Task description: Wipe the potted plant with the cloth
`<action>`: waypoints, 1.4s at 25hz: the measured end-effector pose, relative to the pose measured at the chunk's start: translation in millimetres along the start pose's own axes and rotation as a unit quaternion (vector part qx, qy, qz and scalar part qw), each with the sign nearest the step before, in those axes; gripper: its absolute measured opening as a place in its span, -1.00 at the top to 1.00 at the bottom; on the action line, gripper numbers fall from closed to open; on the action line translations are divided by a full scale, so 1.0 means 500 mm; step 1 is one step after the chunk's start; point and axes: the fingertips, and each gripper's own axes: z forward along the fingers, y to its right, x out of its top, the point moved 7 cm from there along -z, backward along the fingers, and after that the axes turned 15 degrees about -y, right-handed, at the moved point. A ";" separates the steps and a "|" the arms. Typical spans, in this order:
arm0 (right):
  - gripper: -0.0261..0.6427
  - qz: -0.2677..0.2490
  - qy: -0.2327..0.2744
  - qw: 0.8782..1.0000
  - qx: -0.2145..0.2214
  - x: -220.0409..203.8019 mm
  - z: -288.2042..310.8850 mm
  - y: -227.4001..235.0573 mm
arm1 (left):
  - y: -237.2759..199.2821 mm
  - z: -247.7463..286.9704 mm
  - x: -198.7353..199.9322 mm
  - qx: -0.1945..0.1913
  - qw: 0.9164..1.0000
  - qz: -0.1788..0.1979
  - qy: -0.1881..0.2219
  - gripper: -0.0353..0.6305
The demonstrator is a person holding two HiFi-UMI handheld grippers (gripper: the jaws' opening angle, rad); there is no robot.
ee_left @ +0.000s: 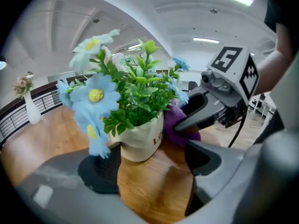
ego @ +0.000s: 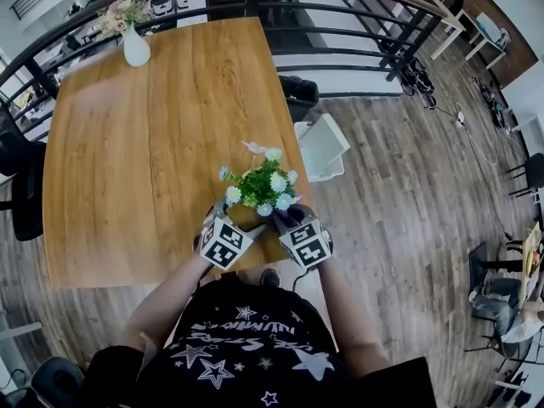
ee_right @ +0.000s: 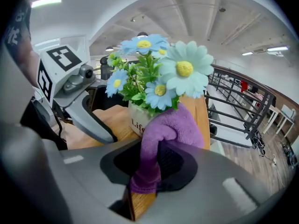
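The potted plant (ego: 257,189) stands at lower centre of the head view, close to the table's (ego: 144,160) right edge and near its front corner. Bare wood runs off to the upper left, where one white vase (ego: 134,45) of flowers sits by the far edge. A dark railing (ego: 340,11) crosses the top of the frame, and a white boxy object (ego: 323,147) lies on the floor just beside the table's right edge. There are two grippers, one plant and one cloth. The left gripper (ee_left: 154,167) is spread wide and grips nothing, and the pot stands at its jaw tips, nearer the left-hand one; whether they touch is unclear. The right gripper (ee_right: 148,171) is clamped on the purple cloth (ee_right: 180,125), which bunches against the pot's side under the blooms. From above, leaves and the two marker cubes hide most of the pot. Its red lettering is cut off after "Li", and the overlapping pale blue flowers resist a sure count.
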 end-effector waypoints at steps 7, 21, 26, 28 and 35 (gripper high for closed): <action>0.66 -0.010 -0.003 1.000 -0.006 0.012 0.012 0.010 | 0.062 -0.008 -0.003 -0.050 0.996 0.066 -0.010 -0.43; 0.66 0.015 -0.014 0.999 -0.043 0.013 0.017 0.071 | -0.035 -0.028 -0.059 -0.021 0.999 0.040 -0.019 -0.44; 0.67 -0.010 -0.025 0.999 -0.047 0.038 0.028 0.120 | -0.063 -0.007 -0.029 -0.022 0.995 0.097 -0.031 -0.44; 0.66 -0.036 -0.031 0.998 -0.041 0.051 0.044 0.115 | -0.078 0.006 -0.023 -0.022 0.992 0.121 -0.038 -0.44; 0.67 -0.052 -0.030 0.998 -0.034 0.053 0.060 0.093 | -0.095 0.027 -0.013 -0.002 0.985 0.157 -0.064 -0.20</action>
